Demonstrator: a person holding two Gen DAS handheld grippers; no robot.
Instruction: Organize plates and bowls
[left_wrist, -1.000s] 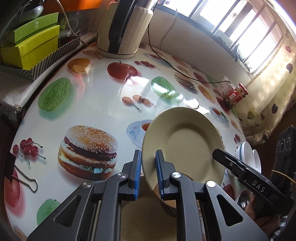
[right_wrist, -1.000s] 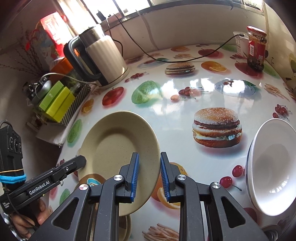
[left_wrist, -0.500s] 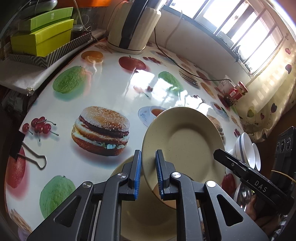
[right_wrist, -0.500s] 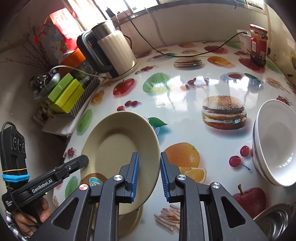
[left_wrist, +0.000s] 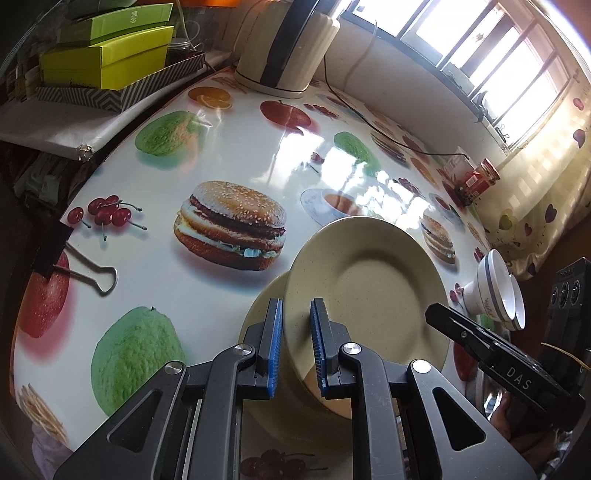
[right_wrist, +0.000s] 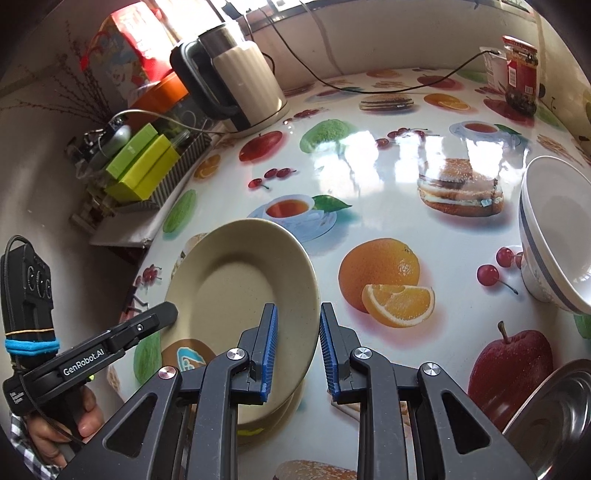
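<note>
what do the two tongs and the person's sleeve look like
Both tongs, left and right, are black with blue ribbed pads and silver rivets. The left's side reads "GenRobot.AI", with a blue band; the right's reads "DAS". The sleeve is checked.

Left tongs: black plastic arms, triangular cutouts, silver screws, blue ribbed pads. Right tongs: same black build, blue pads, silver screws. From the right wrist view the left unit reads "GenRobot.AI" in white, with a black box, black cable, blue band. From the left, the right unit reads "DAS". Checked sleeve at the left hand.
</note>
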